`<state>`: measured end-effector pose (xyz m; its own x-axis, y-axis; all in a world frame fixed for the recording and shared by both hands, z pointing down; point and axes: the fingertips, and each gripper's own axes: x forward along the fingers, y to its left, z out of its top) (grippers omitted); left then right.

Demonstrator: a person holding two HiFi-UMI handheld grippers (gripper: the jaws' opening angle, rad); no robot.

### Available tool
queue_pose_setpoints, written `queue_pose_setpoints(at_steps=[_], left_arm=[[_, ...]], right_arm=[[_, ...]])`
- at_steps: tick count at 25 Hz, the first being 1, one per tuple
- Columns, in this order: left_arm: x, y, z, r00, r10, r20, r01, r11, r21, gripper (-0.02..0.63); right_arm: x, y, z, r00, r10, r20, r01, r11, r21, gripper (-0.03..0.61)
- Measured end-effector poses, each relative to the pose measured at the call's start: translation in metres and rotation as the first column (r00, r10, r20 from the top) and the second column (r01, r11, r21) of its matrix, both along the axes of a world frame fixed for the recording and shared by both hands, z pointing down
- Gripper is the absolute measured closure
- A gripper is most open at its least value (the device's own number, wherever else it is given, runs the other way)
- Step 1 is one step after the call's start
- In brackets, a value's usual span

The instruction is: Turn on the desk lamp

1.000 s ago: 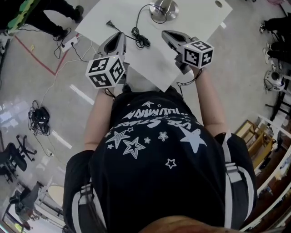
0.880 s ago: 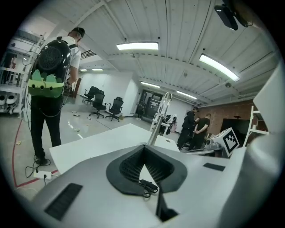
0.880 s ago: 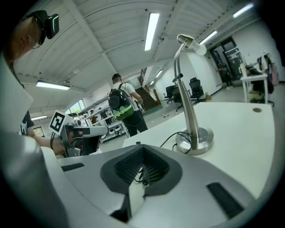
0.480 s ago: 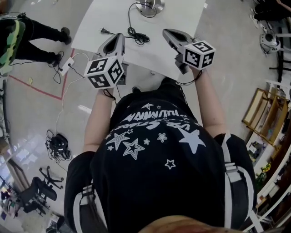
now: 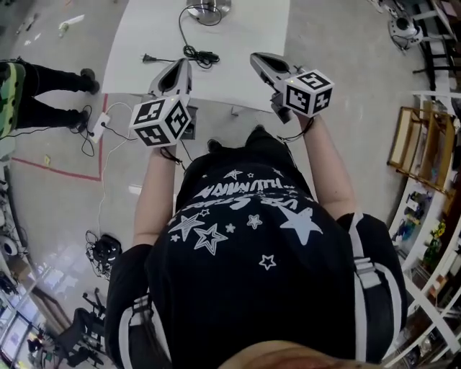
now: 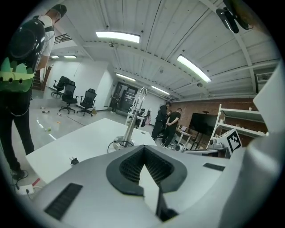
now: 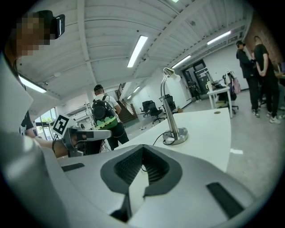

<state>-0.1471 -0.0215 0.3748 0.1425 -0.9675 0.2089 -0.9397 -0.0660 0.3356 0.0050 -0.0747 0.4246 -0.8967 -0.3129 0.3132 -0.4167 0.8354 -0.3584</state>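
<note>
The desk lamp's round metal base (image 5: 209, 9) stands at the far end of the white table (image 5: 245, 72), cut off by the top edge of the head view. Its black cord (image 5: 194, 55) lies coiled on the table, with the plug (image 5: 148, 58) loose beside it. In the gripper views the lamp (image 6: 134, 116) (image 7: 171, 106) shows as a bent chrome stem, well ahead of both grippers. My left gripper (image 5: 178, 66) hovers over the table's near left edge, jaws shut and empty. Over the near right edge my right gripper (image 5: 258, 58) is shut too, holding nothing.
A person with a green-and-black backpack (image 6: 24, 67) stands left of the table. A power strip (image 5: 99, 124) and cables lie on the floor there. Office chairs (image 6: 71, 95) and two standing people (image 6: 168, 122) are beyond the table. Shelves (image 5: 425, 187) line the right side.
In the head view the table and lamp have slid up and away, so I stand farther back from them. Both grippers keep the same pose in front of me.
</note>
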Motion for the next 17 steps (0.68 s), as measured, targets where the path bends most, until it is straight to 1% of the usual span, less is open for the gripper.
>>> queue_pose_setpoints(at_steps=[4, 10, 13, 17], left_arm=[[0.018, 0.001, -0.008, 1.000, 0.003, -0.007, -0.003, 1.000, 0.002, 0.604], [0.026, 0.000, -0.007, 1.000, 0.013, 0.001, -0.013, 1.000, 0.000, 0.604], [0.028, -0.003, -0.006, 1.000, 0.010, -0.005, -0.010, 1.000, 0.000, 0.604], [0.038, -0.007, -0.007, 1.000, 0.021, -0.003, -0.021, 1.000, 0.004, 0.604]], right_arm=[[0.015, -0.001, -0.011, 1.000, -0.004, 0.000, 0.004, 1.000, 0.022, 0.574], [0.023, -0.006, -0.019, 1.000, 0.014, 0.017, -0.014, 0.999, 0.039, 0.574], [0.024, -0.006, -0.016, 1.000, 0.009, 0.010, -0.010, 0.999, 0.040, 0.574], [0.031, -0.007, -0.015, 1.000, 0.009, 0.005, -0.010, 0.999, 0.038, 0.574]])
